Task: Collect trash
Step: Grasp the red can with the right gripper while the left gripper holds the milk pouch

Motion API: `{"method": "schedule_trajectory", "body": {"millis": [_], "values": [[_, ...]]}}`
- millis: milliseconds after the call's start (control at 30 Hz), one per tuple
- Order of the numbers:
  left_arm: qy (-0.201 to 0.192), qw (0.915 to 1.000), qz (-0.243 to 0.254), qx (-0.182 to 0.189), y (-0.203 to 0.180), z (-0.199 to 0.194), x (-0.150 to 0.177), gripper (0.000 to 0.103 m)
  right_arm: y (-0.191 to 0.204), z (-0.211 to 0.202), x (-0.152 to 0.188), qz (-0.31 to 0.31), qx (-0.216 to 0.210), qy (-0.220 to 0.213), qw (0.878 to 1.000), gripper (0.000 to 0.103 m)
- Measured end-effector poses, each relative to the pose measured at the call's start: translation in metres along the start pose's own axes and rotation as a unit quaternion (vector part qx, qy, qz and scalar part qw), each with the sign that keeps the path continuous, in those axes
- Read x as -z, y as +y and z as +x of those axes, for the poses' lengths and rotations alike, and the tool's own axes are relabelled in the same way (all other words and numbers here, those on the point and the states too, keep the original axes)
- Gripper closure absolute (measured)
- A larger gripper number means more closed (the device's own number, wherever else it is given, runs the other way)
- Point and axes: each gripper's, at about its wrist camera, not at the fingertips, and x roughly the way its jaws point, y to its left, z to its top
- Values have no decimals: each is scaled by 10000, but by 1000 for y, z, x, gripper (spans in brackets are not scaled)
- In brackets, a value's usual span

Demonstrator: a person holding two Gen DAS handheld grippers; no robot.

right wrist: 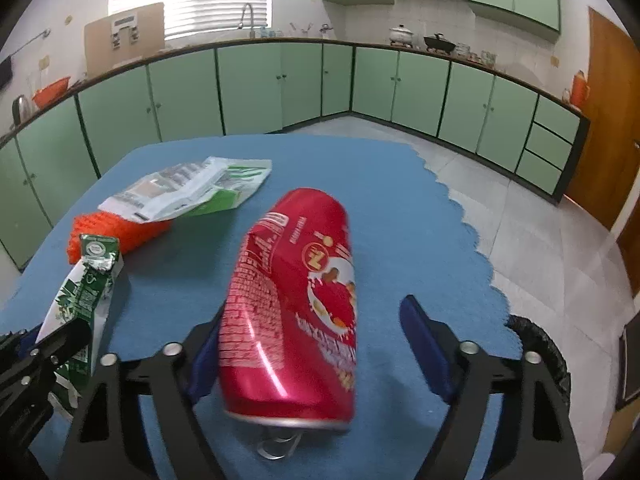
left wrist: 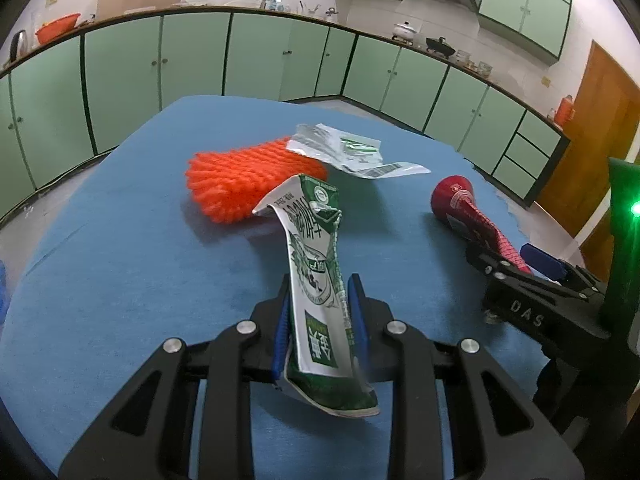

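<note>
My left gripper point(left wrist: 318, 304) is shut on a flattened green and white milk carton point(left wrist: 316, 256), which sticks up and forward between the blue pads; the carton also shows in the right wrist view point(right wrist: 86, 280). A red drink can point(right wrist: 296, 304) lies between the fingers of my right gripper point(right wrist: 316, 340), whose jaws stand wide apart; the can leans against the left pad point(right wrist: 204, 360) with a gap to the right pad. The can also shows in the left wrist view point(left wrist: 460, 204), with the right gripper point(left wrist: 532, 296) behind it.
An orange foam fruit net point(left wrist: 248, 176) and a crumpled silver and green wrapper point(left wrist: 348, 152) lie further back on the blue tablecloth point(left wrist: 120, 260). Green kitchen cabinets point(left wrist: 192, 56) run behind the table. The cloth's ragged right edge point(right wrist: 472, 232) drops to tiled floor.
</note>
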Motion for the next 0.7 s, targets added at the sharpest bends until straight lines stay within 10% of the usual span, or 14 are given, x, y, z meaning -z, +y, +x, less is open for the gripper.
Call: {"method": "schedule_trajectory", "body": {"millis": [700], "values": [[75, 9997, 194, 123, -22, 11, -7, 78, -23, 4, -10, -164, -151, 89, 9997, 73]]}}
